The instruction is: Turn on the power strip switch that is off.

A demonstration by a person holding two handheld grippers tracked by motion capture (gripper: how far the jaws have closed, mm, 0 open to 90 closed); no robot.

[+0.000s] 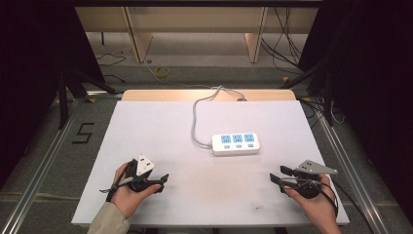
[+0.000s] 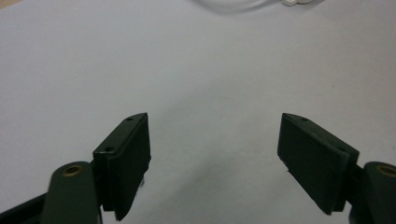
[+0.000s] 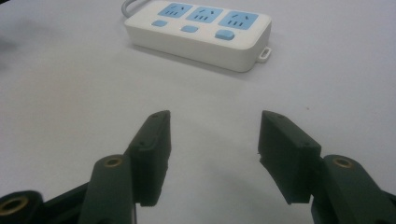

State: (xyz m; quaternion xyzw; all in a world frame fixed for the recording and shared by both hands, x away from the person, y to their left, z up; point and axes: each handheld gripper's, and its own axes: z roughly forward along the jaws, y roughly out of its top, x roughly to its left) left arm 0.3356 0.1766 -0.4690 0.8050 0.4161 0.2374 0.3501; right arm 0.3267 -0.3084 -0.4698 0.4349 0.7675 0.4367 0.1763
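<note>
Counter: a white sheet covers almost all of it; a strip of bare wood shows along the far edge.
Power strip: white, with three blue sockets in a row and three small blue switches below them. It lies flat, a little right of the middle of the counter, nearer the far half.
Power strip, right gripper view: ahead of the tongs and well apart from them, with bare sheet between; a small hanging loop sticks out at its right end.
Cord: grey, leaves the left end of the power strip, curves toward the far edge and drops off the counter there.
Left tongs: held in the person's left hand near the front left of the counter, pointing to the right. The jaws stand wide apart with nothing between them.
Left tongs, own view: plain sheet lies ahead, with a bit of white cord at the top edge.
Right tongs: held in the person's right hand near the front right corner, pointing left. The jaws are spread wide and empty.
In the way: nothing lies on the sheet between either tongs and the power strip.
Around: a dark "5" mark on the floor at the left, loose cables and a yellow coil on the floor beyond the counter, wooden panel legs at the back.
</note>
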